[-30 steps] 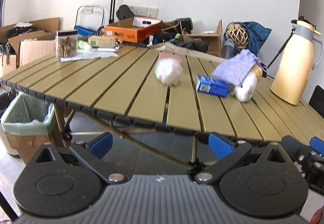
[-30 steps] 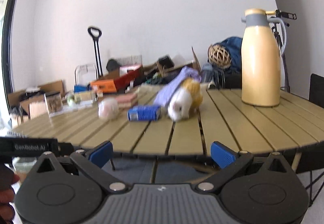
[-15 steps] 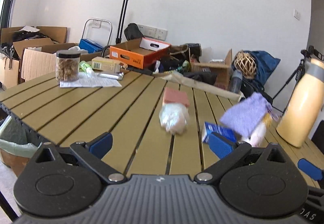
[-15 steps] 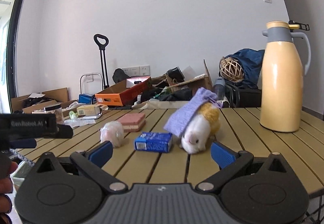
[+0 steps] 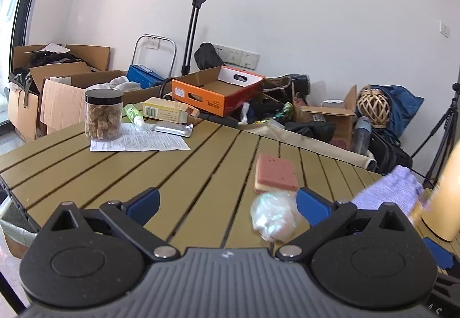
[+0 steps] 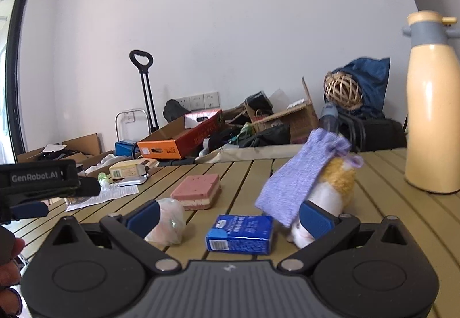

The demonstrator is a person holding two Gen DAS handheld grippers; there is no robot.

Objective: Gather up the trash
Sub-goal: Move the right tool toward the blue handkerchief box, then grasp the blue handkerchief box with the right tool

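Blue carton (image 6: 240,234) between right gripper (image 6: 228,216) fingers (spread, not touching).

Yellow flask (image 5: 444,197) cut by the left view's edge and blurred; plush toy (image 6: 330,197) half hidden under purple cloth (image 6: 299,174); carton (image 6: 240,234) print unreadable.

I see matt slatted table (image 6: 388,197), crinkled glossy plastic wad (image 5: 273,220), printed glossy carton (image 6: 240,234), fuzzy plush toy (image 6: 330,188) under knitted purple cloth (image 6: 299,171).
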